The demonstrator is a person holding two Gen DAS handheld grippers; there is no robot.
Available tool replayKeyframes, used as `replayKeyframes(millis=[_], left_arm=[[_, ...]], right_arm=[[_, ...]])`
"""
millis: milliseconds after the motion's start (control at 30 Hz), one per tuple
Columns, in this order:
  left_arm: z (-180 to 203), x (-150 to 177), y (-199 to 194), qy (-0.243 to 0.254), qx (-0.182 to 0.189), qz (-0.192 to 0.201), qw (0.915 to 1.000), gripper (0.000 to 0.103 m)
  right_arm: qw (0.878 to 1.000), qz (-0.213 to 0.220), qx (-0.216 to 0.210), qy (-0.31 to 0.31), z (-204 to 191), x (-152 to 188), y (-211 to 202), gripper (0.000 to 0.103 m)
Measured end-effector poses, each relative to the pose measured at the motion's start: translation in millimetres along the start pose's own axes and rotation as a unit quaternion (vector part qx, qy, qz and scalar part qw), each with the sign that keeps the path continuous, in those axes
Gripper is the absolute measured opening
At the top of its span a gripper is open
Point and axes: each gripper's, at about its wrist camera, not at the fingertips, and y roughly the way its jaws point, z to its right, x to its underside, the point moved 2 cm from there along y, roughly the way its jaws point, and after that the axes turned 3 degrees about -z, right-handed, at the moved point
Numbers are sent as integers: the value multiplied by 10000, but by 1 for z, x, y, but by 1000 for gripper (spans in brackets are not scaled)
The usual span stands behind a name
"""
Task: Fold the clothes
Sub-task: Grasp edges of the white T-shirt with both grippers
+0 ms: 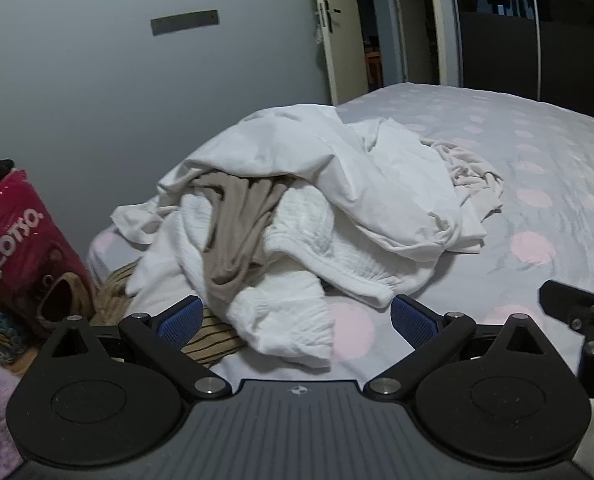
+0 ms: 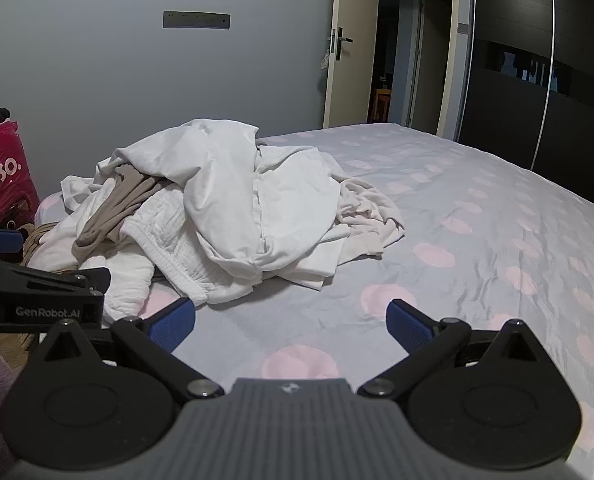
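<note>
Both grippers are hovering low over the bed (image 2: 477, 208), nothing in either. The left gripper (image 1: 295, 316) is sitting with jaws spread wide, blue pads (image 1: 179, 322) apart and empty, pointing straight at the pile of clothes (image 1: 305, 208); the near edge of the pile is lying just ahead of the fingertips, not touching as far as can be told. The right gripper (image 2: 291, 320) is also gaping wide, holding nothing, aiming at bare grey sheet with pink dots, with the pile ahead and to its left. The pile is resting on the left part of the bed, toward the grey wall (image 1: 117, 80). It is mostly white: a smooth white garment (image 2: 225, 184) is draping over the top, a textured white piece (image 1: 305, 232) is lying under it, a taupe garment (image 1: 237, 224) is hanging down the front of the heap, and a crumpled off-white piece (image 2: 365, 208) is trailing out on the right side. A striped tan fabric (image 1: 213, 340) is peeking out below the pile, just beside the left gripper's left finger. A pink LOTSO bag (image 1: 21, 240) is standing left of the bed. The right wrist view is catching the body of the left gripper at its left edge, and the left wrist view is catching part of the right one at its right edge. An open door (image 2: 351, 44) and a dark wardrobe (image 2: 537, 64) are showing behind.
</note>
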Motion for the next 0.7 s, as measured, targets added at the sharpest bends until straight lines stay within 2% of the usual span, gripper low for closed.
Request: replayKeyframes(millis=[267,333,367,433,567,633,700], left_arm=[[-1,-26,35,133,525,-253,9982,97],[0,-36,48,299,638,-336,9970,94],[0,-42,56,372,676,-357,9964,92],[2,-51,69,471,753,-394,9953,80],[4,-70,99,521,942,-456,9931,78],[4,-77,113,522,972,-417,9930,76],[3,-82,128,437,957,-375,9937,76]], right_arm=[[9996,-103,-214,180,4,-8,34,102],[9993,-126,-267,225,5,-13,44,100],[9994,-149,-266,177,4,-16,50,97],[9994,-194,-264,79,3,-21,63,85],[9987,-345,-370,104,3,-29,96,81],[9982,-417,-409,158,5,-34,113,67],[9977,-490,-424,201,5,-38,129,67]])
